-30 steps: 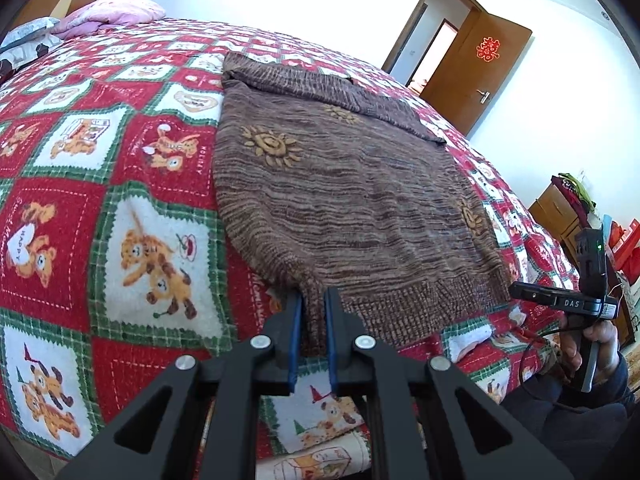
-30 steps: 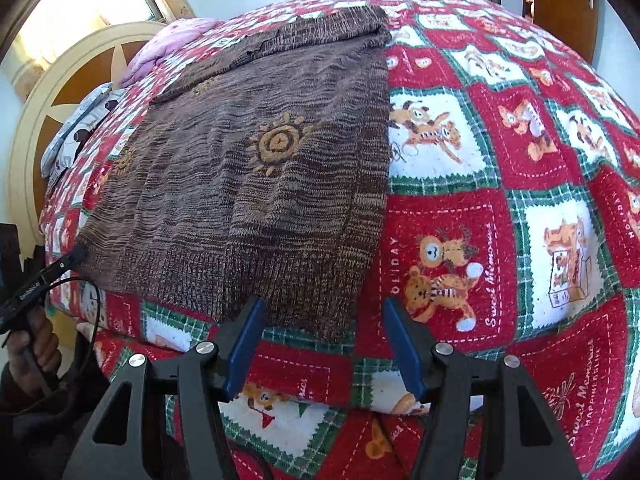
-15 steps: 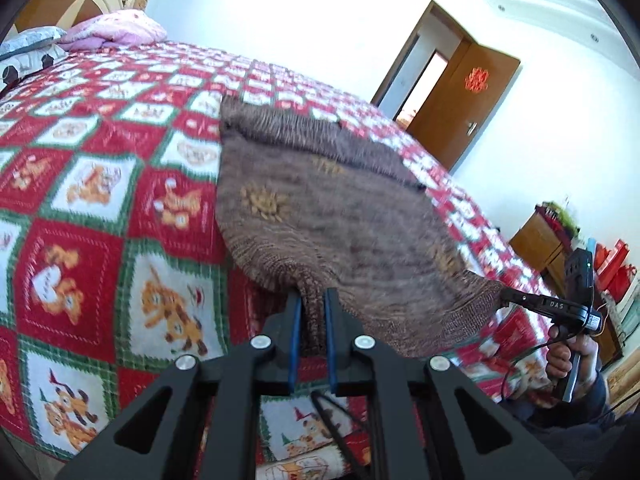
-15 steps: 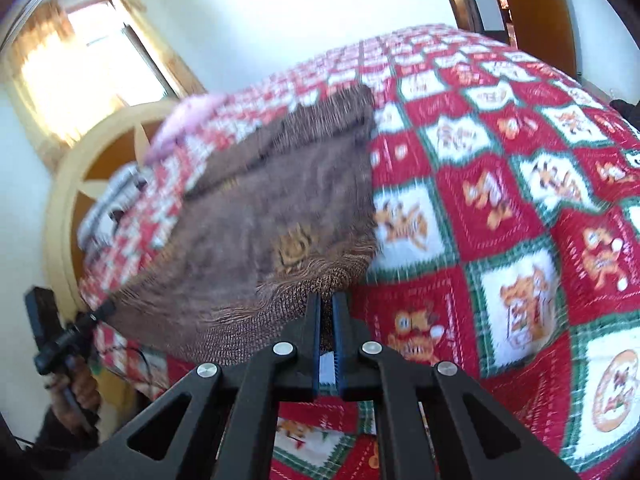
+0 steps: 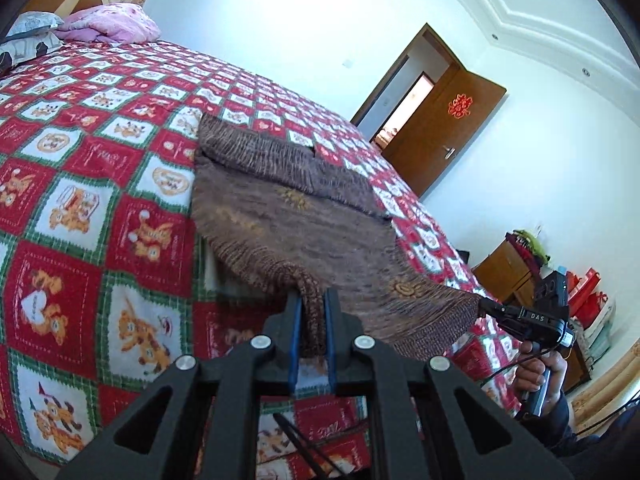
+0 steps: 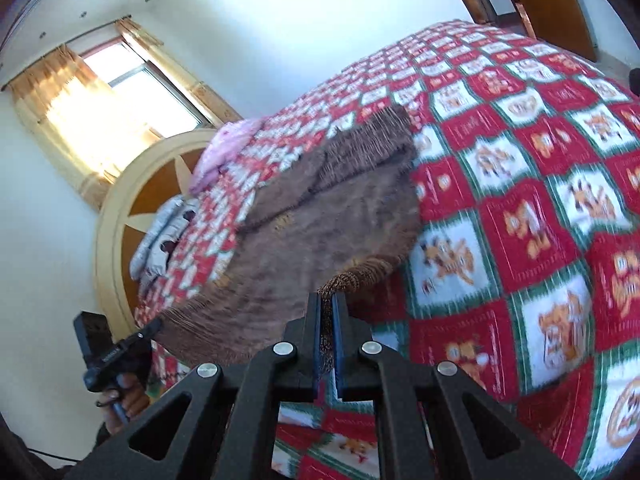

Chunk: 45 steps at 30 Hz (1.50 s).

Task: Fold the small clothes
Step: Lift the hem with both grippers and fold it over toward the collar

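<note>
Left wrist view: the left hand-held gripper [image 5: 311, 305] is clamped on one hem corner of the brown knit sweater [image 5: 296, 216], and the right hand-held gripper [image 6: 327, 309] is pinching the other corner. The hem hangs lifted between them while the top half lies on the patchwork quilt [image 5: 80, 184] on the bed, so I'd guess it's about to be folded upward. Only readable writing: "DAS" on the right gripper's body, plus a red character decoration on the door [image 5: 460, 105].

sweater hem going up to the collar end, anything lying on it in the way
Nothing visible. Both grippers, left and right, pinch the hem of the sweater, lifted off the quilt. Only the sweater's own folded-in sleeves lie across its far end.
</note>
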### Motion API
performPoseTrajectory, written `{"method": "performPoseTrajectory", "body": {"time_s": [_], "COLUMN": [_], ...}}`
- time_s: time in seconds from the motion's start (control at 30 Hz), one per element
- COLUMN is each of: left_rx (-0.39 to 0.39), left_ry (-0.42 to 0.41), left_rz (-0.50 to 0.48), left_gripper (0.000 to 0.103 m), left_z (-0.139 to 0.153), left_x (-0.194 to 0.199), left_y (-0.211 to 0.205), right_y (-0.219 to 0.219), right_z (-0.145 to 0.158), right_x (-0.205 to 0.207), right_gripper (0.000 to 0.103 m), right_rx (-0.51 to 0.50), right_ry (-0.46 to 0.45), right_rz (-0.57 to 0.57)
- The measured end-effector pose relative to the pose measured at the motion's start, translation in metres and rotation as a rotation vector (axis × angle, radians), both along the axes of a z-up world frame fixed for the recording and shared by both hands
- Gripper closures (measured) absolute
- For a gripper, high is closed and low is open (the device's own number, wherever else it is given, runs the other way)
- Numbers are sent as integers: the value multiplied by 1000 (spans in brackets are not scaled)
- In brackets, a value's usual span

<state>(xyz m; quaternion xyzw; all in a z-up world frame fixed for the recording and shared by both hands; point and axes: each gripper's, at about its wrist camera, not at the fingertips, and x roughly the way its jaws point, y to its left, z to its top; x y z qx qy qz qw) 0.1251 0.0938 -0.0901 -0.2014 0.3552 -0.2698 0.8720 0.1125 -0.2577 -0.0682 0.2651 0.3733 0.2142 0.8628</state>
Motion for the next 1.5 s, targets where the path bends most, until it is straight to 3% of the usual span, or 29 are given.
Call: {"method": "performPoseTrajectory", "body": {"time_s": [0.2, 0.5, 0.93, 1.23, 1.4, 1.5], "left_rx": [-58, -134, -145, -92, -57, 3], "left_ry": [-15, -31, 19, 69, 124, 139], "left_rz": [26, 57, 81, 93, 108, 138], "left_gripper": [92, 92, 92, 92, 92, 92], "left_z": [13, 33, 32, 12, -18, -34], "left_x": [24, 87, 193, 283, 326, 347], "left_y": [6, 5, 6, -1, -6, -13], "right_y": [-2, -10, -6, 2, 10, 4], "right_z": [26, 45, 53, 24, -15, -39], "right_x": [32, 103, 222, 331, 389, 414], "right_gripper": [99, 99, 99, 99, 99, 97], "right_rx": [13, 26, -16, -75, -117, -123], "right_ry": [-53, -61, -32, 49, 127, 114], "right_rz": [-4, -55, -72, -106, -112, -178]}}
